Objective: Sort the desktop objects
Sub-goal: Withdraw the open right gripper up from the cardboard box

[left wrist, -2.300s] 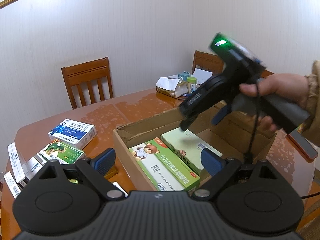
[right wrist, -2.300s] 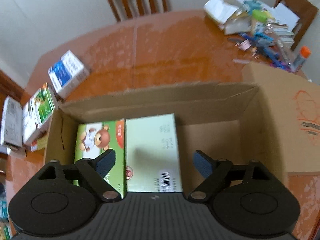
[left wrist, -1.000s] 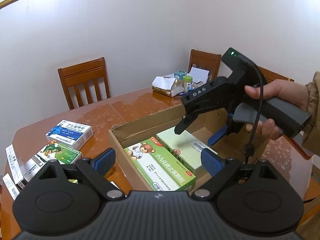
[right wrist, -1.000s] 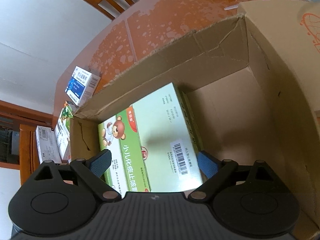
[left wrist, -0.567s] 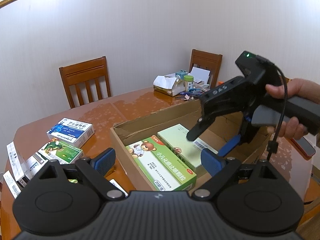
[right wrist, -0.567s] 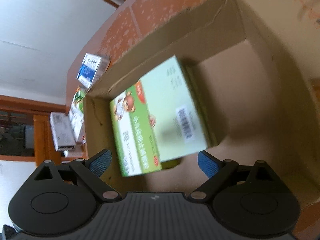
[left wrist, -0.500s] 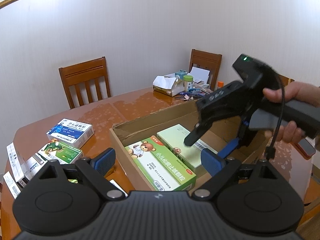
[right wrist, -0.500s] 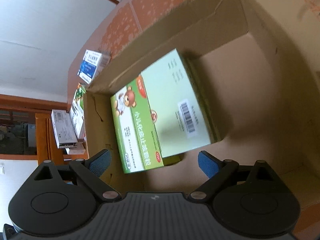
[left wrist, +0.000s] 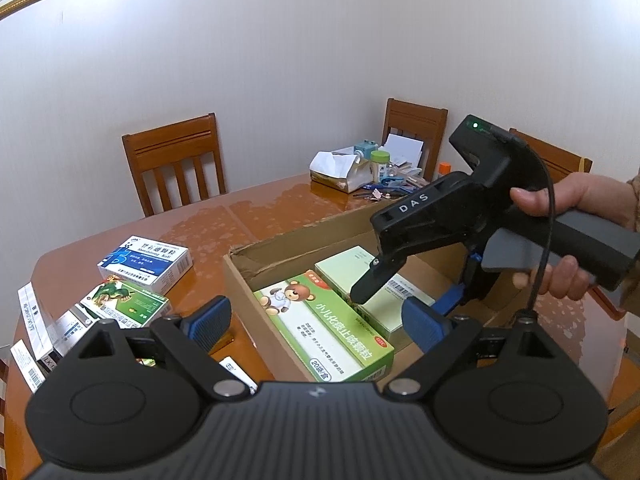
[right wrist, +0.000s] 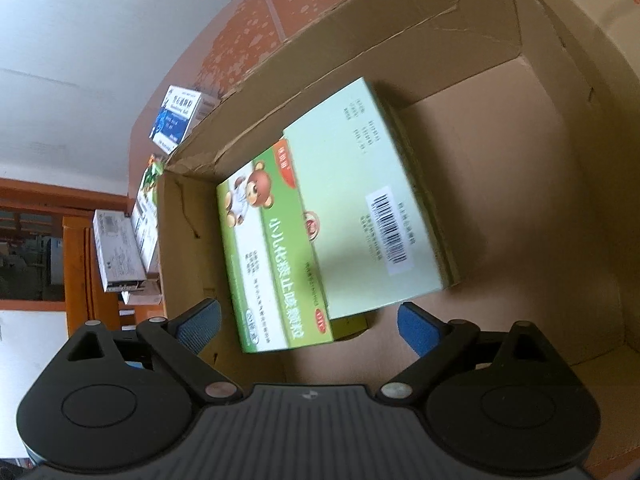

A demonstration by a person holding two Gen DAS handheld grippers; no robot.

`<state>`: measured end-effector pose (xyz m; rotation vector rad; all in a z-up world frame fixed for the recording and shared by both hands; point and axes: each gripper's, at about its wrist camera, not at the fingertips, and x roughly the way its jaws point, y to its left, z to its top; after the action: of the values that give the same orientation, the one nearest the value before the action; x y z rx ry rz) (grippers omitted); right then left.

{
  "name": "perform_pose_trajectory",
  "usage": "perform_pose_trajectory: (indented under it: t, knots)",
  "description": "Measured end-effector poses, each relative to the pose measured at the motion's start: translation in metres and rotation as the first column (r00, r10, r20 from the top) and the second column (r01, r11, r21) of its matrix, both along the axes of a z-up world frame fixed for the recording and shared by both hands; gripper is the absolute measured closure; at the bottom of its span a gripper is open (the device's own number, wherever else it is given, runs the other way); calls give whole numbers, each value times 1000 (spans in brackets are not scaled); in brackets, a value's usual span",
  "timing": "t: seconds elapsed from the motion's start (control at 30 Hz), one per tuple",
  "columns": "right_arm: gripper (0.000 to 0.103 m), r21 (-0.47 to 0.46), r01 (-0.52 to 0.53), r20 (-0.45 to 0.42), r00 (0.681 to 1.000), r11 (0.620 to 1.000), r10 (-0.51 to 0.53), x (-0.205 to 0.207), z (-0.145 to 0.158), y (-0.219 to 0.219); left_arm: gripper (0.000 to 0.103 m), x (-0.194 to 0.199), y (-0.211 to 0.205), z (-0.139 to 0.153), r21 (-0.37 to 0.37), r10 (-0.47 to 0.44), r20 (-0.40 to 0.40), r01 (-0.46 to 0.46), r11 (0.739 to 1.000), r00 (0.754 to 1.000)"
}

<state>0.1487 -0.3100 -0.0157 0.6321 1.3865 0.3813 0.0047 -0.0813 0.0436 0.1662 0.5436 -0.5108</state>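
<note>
Two medicine boxes lie side by side in the cardboard carton (left wrist: 248, 276) ahead of the left gripper (left wrist: 316, 322), whose jaws stand wide, empty. Right of it, a hand (left wrist: 576, 216) points the right gripper (left wrist: 404, 294) into the carton.

From the right wrist, its jaws gape empty just short of the bear box (right wrist: 264, 256) and the pale green box (right wrist: 360, 200).

Glossy wood surface (left wrist: 256, 216). Directly on it: open cardboard box (left wrist: 280, 248) at centre; blue/white med box (left wrist: 144, 258), green med box (left wrist: 124, 304), white cartons (left wrist: 34, 320) left; tissue pack (left wrist: 340, 166) w/ misc. clutter far side.
</note>
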Motion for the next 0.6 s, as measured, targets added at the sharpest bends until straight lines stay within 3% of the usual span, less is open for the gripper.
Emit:
perform_pose_trajectory:
  t: [0.37,0.6]
  knots:
    - [4,13,-70,15,997,997,69,-7,10,22,11,-3,1,1,6,9,7,-9,1000,1000]
    - [4,-6,-43,99,994,999,44,-13,20,14,11,-8,1,4,9,31,6,-31,999,999]
